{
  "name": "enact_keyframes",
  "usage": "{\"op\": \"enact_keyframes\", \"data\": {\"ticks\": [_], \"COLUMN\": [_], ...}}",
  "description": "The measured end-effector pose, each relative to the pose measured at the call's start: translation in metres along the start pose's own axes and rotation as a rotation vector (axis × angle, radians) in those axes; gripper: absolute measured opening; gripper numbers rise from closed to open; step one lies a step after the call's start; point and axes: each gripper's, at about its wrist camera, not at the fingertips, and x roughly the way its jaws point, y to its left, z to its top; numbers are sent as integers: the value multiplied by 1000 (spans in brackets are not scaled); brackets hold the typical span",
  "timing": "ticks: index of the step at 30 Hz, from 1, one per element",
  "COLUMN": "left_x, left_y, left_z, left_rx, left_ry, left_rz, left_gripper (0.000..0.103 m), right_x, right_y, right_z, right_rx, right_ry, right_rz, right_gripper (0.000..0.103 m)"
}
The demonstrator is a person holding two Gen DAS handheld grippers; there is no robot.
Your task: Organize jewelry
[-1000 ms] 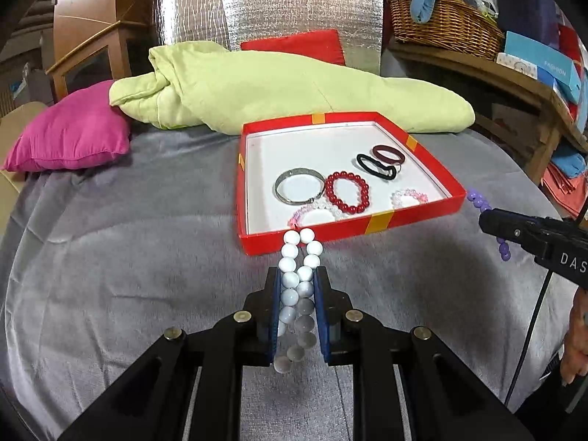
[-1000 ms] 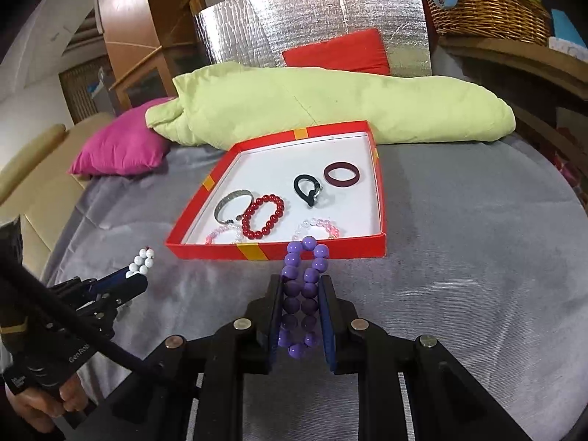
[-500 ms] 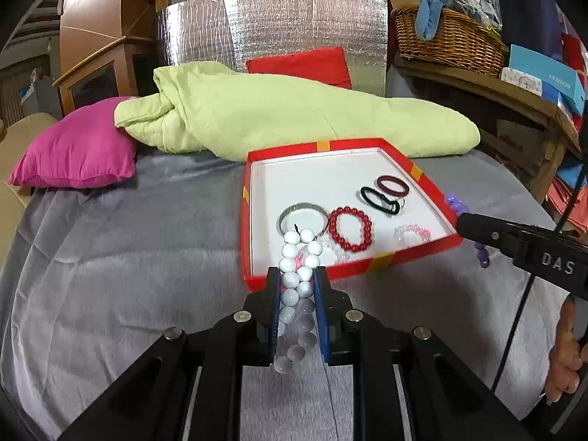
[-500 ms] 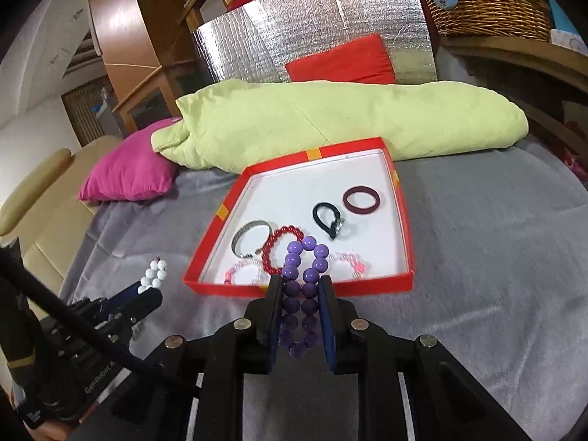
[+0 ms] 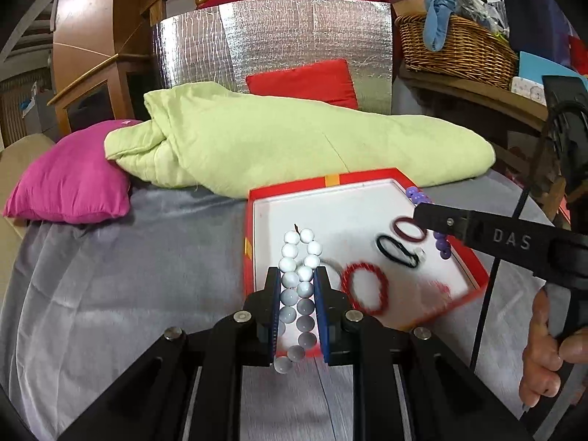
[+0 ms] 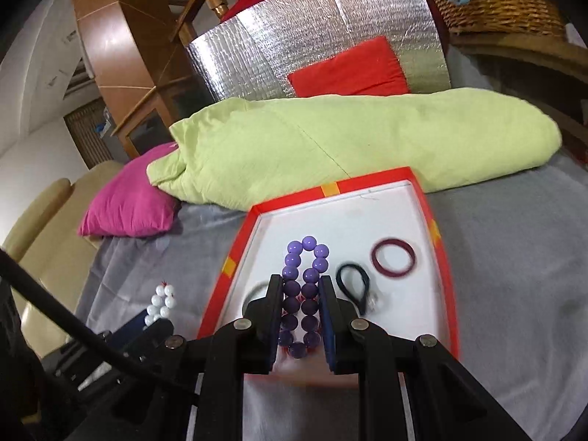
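My left gripper (image 5: pixel 297 275) is shut on a white bead bracelet (image 5: pixel 297 257) and holds it over the near left part of the red tray (image 5: pixel 249 220). My right gripper (image 6: pixel 301 283) is shut on a purple bead bracelet (image 6: pixel 307 257) over the tray (image 6: pixel 235 257) near its front edge. In the tray lie a red bead bracelet (image 5: pixel 364 293), a black hair tie (image 5: pixel 395 250) and a dark red bangle (image 6: pixel 394 258). The right gripper also shows in the left wrist view (image 5: pixel 415 202) over the tray's right side.
A pale green quilt (image 5: pixel 294 143) lies just behind the tray, a pink pillow (image 5: pixel 70 183) at the left. A silver foil panel (image 5: pixel 272 44) and red cushion stand behind. A wicker basket (image 5: pixel 455 47) sits on a shelf at the right. Grey cloth (image 5: pixel 128 275) covers the surface.
Both grippers have moved forward, from in front of the tray to over it, each still holding its bracelet.
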Motion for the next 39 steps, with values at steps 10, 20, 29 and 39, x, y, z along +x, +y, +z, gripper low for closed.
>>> {"op": "enact_keyframes", "data": {"ticks": [10, 20, 29, 39], "left_x": [123, 160, 24, -124], "left_y": [7, 6, 13, 10], "left_z": [45, 40, 47, 10], "left_rx": [-26, -58, -104, -98], "left_ry": [201, 331, 92, -125], "left_rz": [-90, -83, 105, 250], "left_gripper": [19, 55, 76, 97], "right_x": [105, 145, 13, -147], "right_y": [-19, -58, -26, 24], "right_z": [55, 61, 59, -32], "right_rx": [69, 222, 81, -144], "right_ry": [138, 217, 16, -116], "right_rz": [-39, -94, -130, -244], "right_gripper": [21, 63, 64, 76]}}
